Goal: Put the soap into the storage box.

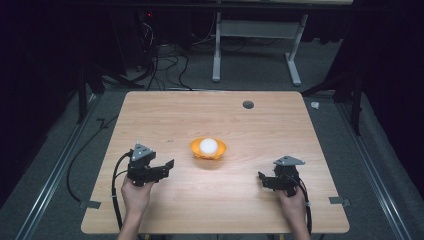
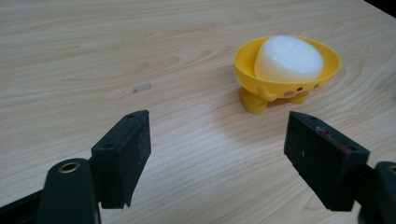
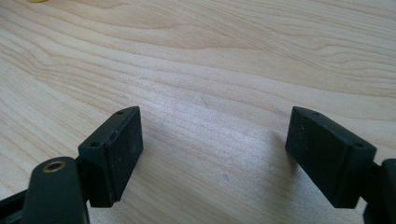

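Yellow and footed, a small plastic bowl (image 1: 208,149) stands near the centre of the frame in the high view, on a pale wooden table (image 1: 250,195), and cradles a rounded white object (image 1: 208,145) that may be a block of soap or foam; the pictures do not settle which. In the left gripper view the bowl (image 2: 286,79) sits in the upper right of the frame, upright on stubby feet, with small dots and pink marks painted on its side, and the white object (image 2: 288,59) rests inside it, rising above the rim.

At lower left of the high view, the left gripper (image 1: 162,167), held in a person's hand (image 1: 136,192), points toward the bowl but stays apart from it. Its own camera shows its jaws spread wide with bare wood between them and the bowl lying beyond the right-hand jaw. At lower right of the high view, the right gripper (image 1: 263,179) is held in the other hand (image 1: 291,197), well apart from the bowl. Its camera shows its jaws likewise wide apart over bare wood grain.

A dark round hole (image 1: 248,105) marks the table's far edge, upper right of centre. Beyond the table, cables (image 1: 165,65) trail across grey floor beside a white metal frame (image 1: 257,47).
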